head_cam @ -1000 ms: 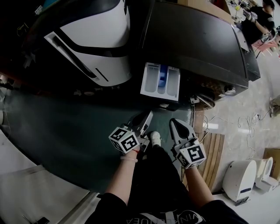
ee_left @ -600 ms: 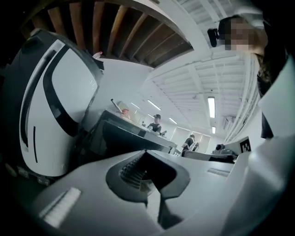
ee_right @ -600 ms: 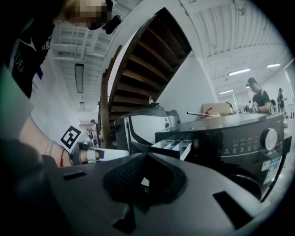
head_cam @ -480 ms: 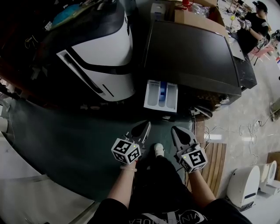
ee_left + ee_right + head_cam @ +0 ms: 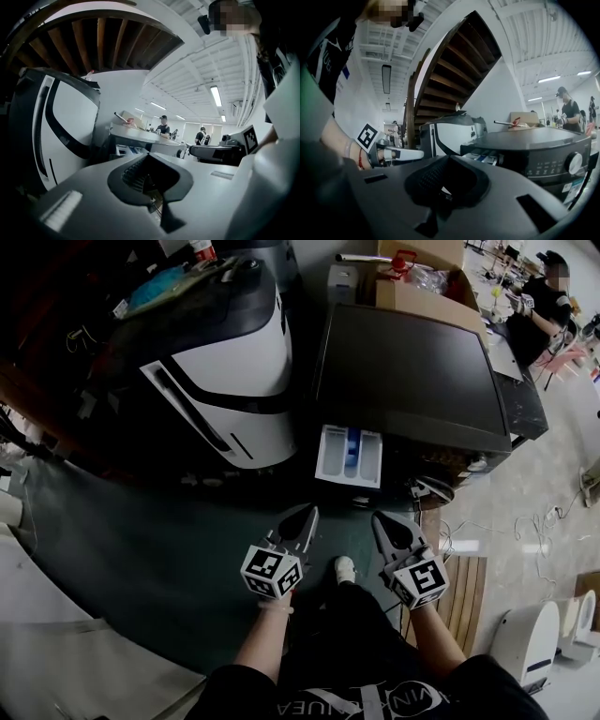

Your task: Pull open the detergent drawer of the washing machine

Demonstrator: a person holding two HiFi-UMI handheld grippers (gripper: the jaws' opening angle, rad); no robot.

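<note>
The black washing machine point(image 5: 403, 371) stands ahead of me. Its white detergent drawer point(image 5: 350, 456), with a blue compartment in the middle, sticks out of the front at the left. My left gripper point(image 5: 309, 514) and right gripper point(image 5: 380, 518) hang side by side in front of it, well short of the drawer. Both are shut with nothing between the jaws. The left gripper view shows its shut jaws point(image 5: 149, 157) with the drawer point(image 5: 127, 150) beyond them. In the right gripper view the drawer point(image 5: 483, 157) lies past that gripper's shut jaws point(image 5: 449, 158).
A white and black appliance point(image 5: 225, 381) stands just left of the washing machine. A cardboard box point(image 5: 422, 287) sits behind the machine. A person point(image 5: 544, 306) works at the far right. A wooden pallet point(image 5: 464, 596) and a white device point(image 5: 525, 643) lie on the floor at my right.
Both grippers have lifted a little while staying shut, and the left one has rolled. The drawer stays pulled out, and more of the machines' tops shows.
</note>
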